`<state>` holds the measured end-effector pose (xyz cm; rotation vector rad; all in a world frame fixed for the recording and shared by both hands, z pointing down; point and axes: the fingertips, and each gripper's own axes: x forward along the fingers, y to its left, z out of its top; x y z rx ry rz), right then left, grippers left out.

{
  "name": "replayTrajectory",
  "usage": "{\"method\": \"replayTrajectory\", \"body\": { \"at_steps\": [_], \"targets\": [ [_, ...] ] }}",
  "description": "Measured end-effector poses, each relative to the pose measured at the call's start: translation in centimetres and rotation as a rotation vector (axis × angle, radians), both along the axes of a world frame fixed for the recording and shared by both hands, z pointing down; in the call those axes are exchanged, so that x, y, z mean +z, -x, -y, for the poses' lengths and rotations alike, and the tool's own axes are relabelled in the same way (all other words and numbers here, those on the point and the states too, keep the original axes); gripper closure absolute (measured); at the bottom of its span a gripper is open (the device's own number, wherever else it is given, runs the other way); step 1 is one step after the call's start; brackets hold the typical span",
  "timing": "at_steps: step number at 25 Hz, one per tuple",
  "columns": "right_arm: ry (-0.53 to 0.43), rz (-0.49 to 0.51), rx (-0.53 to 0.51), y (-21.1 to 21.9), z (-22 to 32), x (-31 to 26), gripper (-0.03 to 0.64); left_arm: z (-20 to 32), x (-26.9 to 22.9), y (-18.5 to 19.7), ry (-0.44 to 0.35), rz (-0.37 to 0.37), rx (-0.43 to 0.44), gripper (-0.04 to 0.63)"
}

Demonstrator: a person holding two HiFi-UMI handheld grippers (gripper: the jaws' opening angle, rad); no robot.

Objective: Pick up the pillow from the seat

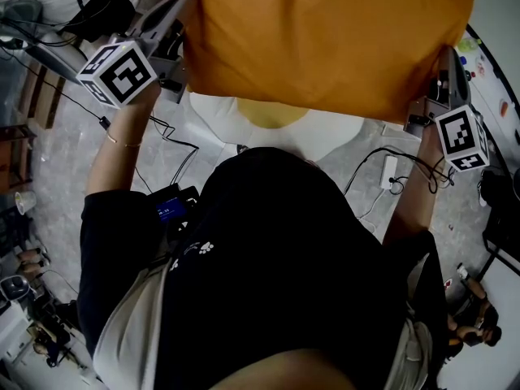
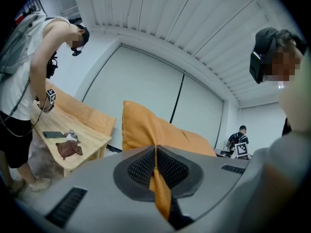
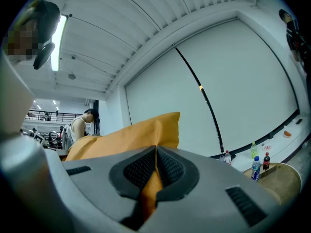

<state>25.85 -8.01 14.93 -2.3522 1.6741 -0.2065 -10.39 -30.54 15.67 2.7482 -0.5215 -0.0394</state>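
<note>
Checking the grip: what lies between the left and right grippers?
Only the orange pillow, seen in the head view: the left gripper pinches one edge, the right gripper the other.

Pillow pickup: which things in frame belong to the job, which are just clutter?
Job:
orange pillow, pinched at opposite edges by left gripper and right gripper
white seat below it

Lying about:
floor cables
power strip
bottles
wooden bench

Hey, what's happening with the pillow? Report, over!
Left gripper shut on pillow. Right gripper shut on it too. Pillow up, over white seat. Nothing blocking seen.
</note>
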Motion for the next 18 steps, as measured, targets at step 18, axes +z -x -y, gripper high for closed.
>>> {"method": "replayTrajectory", "body": {
  "at_steps": [18],
  "targets": [
    [0.003, 0.005, 0.002, 0.15, 0.14, 0.72, 0.595, 0.06, 0.63, 0.15, 0.013, -0.001, 0.005, 0.581]
  ]
}}
